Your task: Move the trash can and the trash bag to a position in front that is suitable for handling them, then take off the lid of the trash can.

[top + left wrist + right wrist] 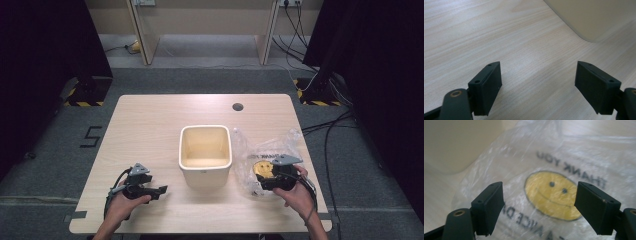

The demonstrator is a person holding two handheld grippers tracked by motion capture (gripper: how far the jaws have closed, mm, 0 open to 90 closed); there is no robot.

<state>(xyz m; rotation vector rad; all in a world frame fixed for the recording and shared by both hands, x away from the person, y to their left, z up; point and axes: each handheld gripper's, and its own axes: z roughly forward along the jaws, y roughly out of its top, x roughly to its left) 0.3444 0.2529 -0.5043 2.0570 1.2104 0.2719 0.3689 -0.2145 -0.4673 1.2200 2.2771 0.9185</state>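
Observation:
A clear plastic bag (270, 152) printed with a yellow smiley face and the words "THANK YOU" lies crumpled on the wooden table (150, 120), right of a cream plastic bin (205, 150). My right gripper (265, 179) hovers over the bag. In the right gripper view the bag (549, 165) spreads under my right gripper (540, 188), whose jaws stand wide apart and grip nothing. At the table's near left, my left gripper (161, 190) points toward the bin. In its own view the left gripper (539, 66) is open over bare wood, with the bin's corner (594, 17) ahead.
The bin looks empty inside. A round cable hole (238, 106) sits near the table's far edge. Cables run over the grey floor to the right, and black curtains hang on both sides.

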